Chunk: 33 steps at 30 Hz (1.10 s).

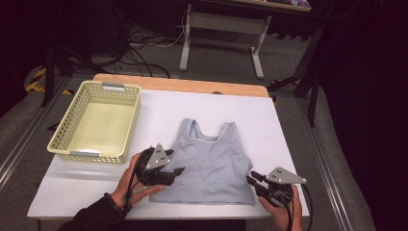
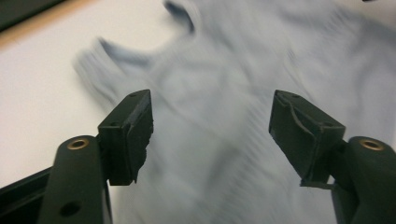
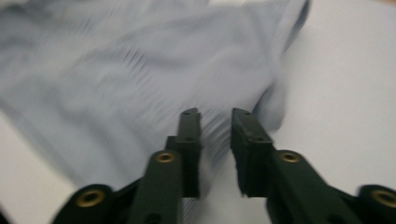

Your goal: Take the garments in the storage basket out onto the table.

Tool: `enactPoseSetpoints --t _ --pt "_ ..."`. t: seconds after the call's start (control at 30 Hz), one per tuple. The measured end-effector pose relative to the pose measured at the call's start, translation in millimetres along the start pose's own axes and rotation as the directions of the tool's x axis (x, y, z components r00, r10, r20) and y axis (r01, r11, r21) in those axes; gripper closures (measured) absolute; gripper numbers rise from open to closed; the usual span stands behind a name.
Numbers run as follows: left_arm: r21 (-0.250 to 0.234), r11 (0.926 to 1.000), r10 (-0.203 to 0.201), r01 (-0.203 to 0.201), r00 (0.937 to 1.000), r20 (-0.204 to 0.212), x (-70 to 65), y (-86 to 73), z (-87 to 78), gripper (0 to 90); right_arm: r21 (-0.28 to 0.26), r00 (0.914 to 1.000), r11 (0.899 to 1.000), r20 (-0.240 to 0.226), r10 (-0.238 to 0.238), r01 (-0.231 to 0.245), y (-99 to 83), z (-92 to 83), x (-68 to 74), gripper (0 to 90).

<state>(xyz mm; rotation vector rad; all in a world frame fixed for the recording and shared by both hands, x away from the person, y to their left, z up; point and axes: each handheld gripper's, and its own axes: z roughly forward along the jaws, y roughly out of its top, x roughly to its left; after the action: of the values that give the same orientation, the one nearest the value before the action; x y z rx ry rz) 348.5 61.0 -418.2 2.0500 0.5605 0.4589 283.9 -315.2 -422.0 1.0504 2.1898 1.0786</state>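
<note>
Grey top [image 1: 211, 166] flat on desk [image 1: 284, 125], unfolded; basket [image 1: 96, 120] beside it. L tongs [image 1: 177, 171] wide apart over left hem, nothing held. R tongs [image 1: 251, 177] narrow gap at right hem, no cloth gripped. Folding not yet begun.

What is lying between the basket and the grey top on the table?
Nothing: in the high view, bare white table separates the basket from the grey top.

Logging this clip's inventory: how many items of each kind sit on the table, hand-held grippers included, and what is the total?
Tank top: 1
Basket: 1
Hand-held gripper: 2, the left with jaws wide apart over the top, the right with a narrow gap at the top's edge
Total: 4
</note>
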Motion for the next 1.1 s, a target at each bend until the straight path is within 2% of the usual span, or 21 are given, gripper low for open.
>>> enactPoseSetpoints --t 0.03,0.07,0.13,0.2,0.23,0.27,0.3,0.37,0.4,0.47,0.53,0.63,0.67,0.73,0.8,0.83,0.9,0.93,1.03,1.07,1.1 --pt "0.0 1.0 0.0 0.0 1.0 0.0 0.0 0.0 0.0 30.5 -0.032 0.9999 0.999 0.009 0.013 -0.012 8.6 0.6 -5.9 65.6" --pt "-0.011 0.9999 0.01 -0.01 0.9999 -0.013 3.8 7.8 4.7 30.5 -0.032 0.9999 0.999 0.009 0.013 -0.012 8.6 0.6 -5.9 65.6" --pt "0.008 0.9999 0.011 -0.01 0.9983 -0.057 18.8 26.0 28.2 28.6 -0.083 0.9995 0.996 0.022 0.022 -0.02 30.3 11.0 -23.5 56.4" --pt "0.024 0.9996 -0.011 0.013 0.9981 -0.061 29.4 32.2 43.5 27.4 -0.11 0.9984 0.992 0.004 0.056 -0.055 45.0 26.0 -39.8 53.0" --pt "0.024 0.9996 -0.011 0.013 0.9981 -0.061 29.4 32.2 43.5 27.4 -0.107 0.998 0.992 -0.002 0.064 -0.064 51.8 35.7 -48.1 48.9" --pt "0.04 0.9984 -0.037 0.041 0.9949 -0.094 41.4 36.3 60.5 27.9 -0.094 0.9982 0.994 -0.007 0.06 -0.061 59.6 49.7 -56.8 46.5" --pt "0.054 0.9966 -0.057 0.062 0.9941 -0.092 48.0 37.7 69.0 28.1 -0.078 0.9983 0.995 -0.01 0.058 -0.058 63.6 58.7 -61.5 46.2" --pt "0.095 0.992 -0.071 0.083 0.9891 -0.129 61.4 39.7 87.8 28.9 -0.027 0.9986 0.998 -0.015 0.051 -0.051 71.2 84.1 -72.8 43.2" --pt "0.111 0.99 -0.071 0.087 0.9877 -0.139 65.8 40.0 94.3 29.5 0.0 0.9966 0.997 -0.038 0.074 -0.074 73.7 99.4 -79.5 42.4" --pt "0.13 0.9857 -0.086 0.106 0.9848 -0.151 71.5 40.0 102.0 32.2 0.04 0.9957 0.995 -0.031 0.087 -0.086 75.7 118.3 -86.4 41.8" --pt "0.188 0.9725 -0.107 0.137 0.9808 -0.164 88.1 38.1 123.8 34.5 0.063 0.9941 0.993 -0.033 0.103 -0.101 77.0 135.2 -91.7 40.9" --pt "0.239 0.9566 -0.132 0.166 0.9794 -0.153 98.9 34.4 139.6 41.6 0.122 0.9895 0.983 -0.034 0.14 -0.135 77.7 156.3 -97.4 39.4" --pt "0.252 0.9525 -0.135 0.17 0.9793 -0.151 101.2 33.0 144.0 43.4 0.143 0.991 0.981 -0.018 0.133 -0.129 77.3 162.0 -98.8 39.8" --pt "0.269 0.9459 -0.148 0.182 0.9791 -0.139 104.7 29.6 151.1 50.4 0.182 0.9886 0.972 0.001 0.151 -0.148 75.5 171.6 -101.2 42.2" --pt "0.254 0.9476 -0.17 0.194 0.979 -0.112 106.7 28.6 152.7 55.7 0.182 0.9915 0.975 0.013 0.13 -0.13 77.3 173.8 -100.9 47.7" --pt "0.249 0.949 -0.171 0.193 0.9793 -0.109 107.3 28.8 153.3 60.4 0.186 0.9919 0.974 0.013 0.126 -0.127 78.8 175.1 -100.6 53.3" --pt "0.269 0.9475 -0.145 0.173 0.9819 -0.122 105.5 31.0 153.0 70.3 0.191 0.9948 0.977 -0.008 0.102 -0.098 82.1 177.2 -98.0 69.3" --pt "0.27 0.9503 -0.122 0.154 0.9835 -0.133 105.1 32.3 152.6 75.4 0.197 0.9962 0.977 -0.013 0.086 -0.082 84.1 178.3 -95.7 75.6" --pt "0.264 0.9518 -0.115 0.156 0.9795 -0.166 105.8 35.4 147.1 80.3 0.21 0.9983 0.976 -0.012 0.058 -0.054 87.6 179.1 -91.3 80.3" --pt "0.242 0.9563 -0.116 0.164 0.9734 -0.197 107.3 38.9 141.2 80.3 0.207 0.9989 0.977 -0.006 0.046 -0.044 89.6 178.3 -89.8 86.3" --pt "0.209 0.9618 -0.131 0.177 0.9674 -0.216 111.0 45.7 130.7 81.3 0.169 0.9994 0.985 0.017 0.03 -0.033 95.0 172.8 -89.2 87.0"
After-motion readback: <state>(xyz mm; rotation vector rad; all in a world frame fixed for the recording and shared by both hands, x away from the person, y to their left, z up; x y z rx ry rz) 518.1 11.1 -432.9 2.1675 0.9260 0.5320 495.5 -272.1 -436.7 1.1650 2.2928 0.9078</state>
